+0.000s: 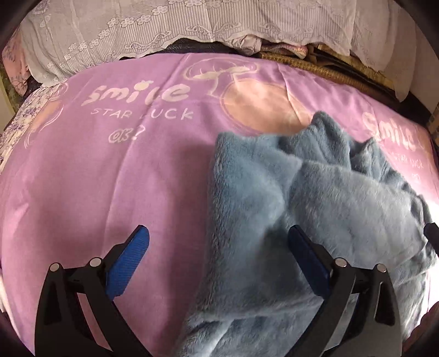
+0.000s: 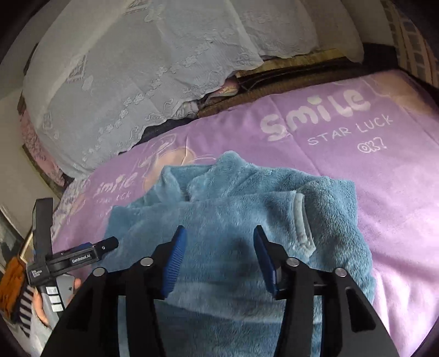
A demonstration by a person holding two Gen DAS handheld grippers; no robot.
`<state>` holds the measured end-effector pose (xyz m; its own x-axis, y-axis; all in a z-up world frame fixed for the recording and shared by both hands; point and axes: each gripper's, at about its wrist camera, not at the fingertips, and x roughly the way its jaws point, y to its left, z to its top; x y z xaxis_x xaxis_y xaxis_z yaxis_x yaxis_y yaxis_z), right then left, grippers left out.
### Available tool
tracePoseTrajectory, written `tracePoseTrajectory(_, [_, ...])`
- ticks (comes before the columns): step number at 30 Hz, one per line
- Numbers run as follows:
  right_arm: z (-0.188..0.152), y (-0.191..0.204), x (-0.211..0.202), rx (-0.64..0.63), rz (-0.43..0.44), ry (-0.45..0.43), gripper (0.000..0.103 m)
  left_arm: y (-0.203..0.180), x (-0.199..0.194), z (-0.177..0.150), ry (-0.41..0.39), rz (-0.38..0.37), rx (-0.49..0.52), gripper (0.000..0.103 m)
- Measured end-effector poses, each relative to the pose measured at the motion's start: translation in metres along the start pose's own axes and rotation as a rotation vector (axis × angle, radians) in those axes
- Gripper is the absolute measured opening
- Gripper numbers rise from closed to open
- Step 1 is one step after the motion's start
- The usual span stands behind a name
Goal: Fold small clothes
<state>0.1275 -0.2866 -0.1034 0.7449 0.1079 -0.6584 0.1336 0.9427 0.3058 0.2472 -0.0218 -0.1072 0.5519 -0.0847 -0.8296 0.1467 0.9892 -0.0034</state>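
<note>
Both the left gripper (image 1: 218,241) and right gripper (image 2: 218,244) hovered with jaws released over the blue fleece garment (image 2: 233,219); pinching matching edges would likely give a square fold.

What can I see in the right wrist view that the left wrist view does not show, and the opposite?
Only the right wrist view shows the garment's pale grey cuff and the whole left gripper held in a hand. Only the left wrist view shows the floral cloth at the bed's left edge. Both show the blue fleece garment, the purple "Smile" blanket and the white lace cover.
</note>
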Motion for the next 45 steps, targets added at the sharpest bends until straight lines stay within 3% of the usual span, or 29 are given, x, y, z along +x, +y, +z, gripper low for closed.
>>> tracePoseTrajectory(2, [-0.011, -0.003, 0.016, -0.012, -0.016, 0.065, 0.061, 0.005, 0.016, -0.006, 0.06, -0.024, -0.014, 0.099])
tracePoseTrajectory(4, [-0.008, 0.003, 0.01, -0.031, -0.034, 0.046, 0.061, 0.011, 0.016, -0.002, 0.073, -0.052, -0.055, 0.099])
tracePoseTrajectory(9, [-0.012, 0.007, -0.022, -0.029, -0.009, -0.047, 0.062, 0.007, -0.019, -0.017, -0.015, 0.016, -0.021, 0.099])
tracePoseTrajectory(11, [-0.015, -0.002, -0.013, -0.007, -0.041, -0.006, 0.068, 0.003, -0.025, -0.025, -0.032, 0.035, 0.013, 0.099])
tracePoseTrajectory(13, [-0.018, -0.018, 0.01, 0.056, -0.024, 0.08, 0.069, 0.0, -0.01, -0.028, 0.006, 0.051, 0.031, 0.099])
tracePoseTrajectory(14, [-0.017, -0.021, 0.01, 0.067, -0.012, 0.072, 0.069, 0.003, 0.0, -0.027, 0.047, 0.019, 0.012, 0.099])
tracePoseTrajectory(17, [-0.019, -0.015, 0.008, 0.042, -0.023, 0.059, 0.072, 0.014, 0.001, -0.024, 0.045, -0.031, -0.038, 0.099])
tracePoseTrajectory(27, [-0.026, -0.008, -0.02, 0.038, -0.04, -0.014, 0.074, 0.0, -0.03, -0.038, -0.069, 0.107, 0.028, 0.099])
tracePoseTrajectory(36, [-0.051, -0.023, -0.055, 0.118, 0.011, -0.013, 0.074, 0.014, -0.065, -0.077, -0.104, 0.138, 0.026, 0.099])
tracePoseTrajectory(45, [-0.079, -0.016, -0.099, 0.073, 0.028, -0.045, 0.074, 0.017, -0.105, -0.117, -0.149, 0.178, 0.046, 0.099])
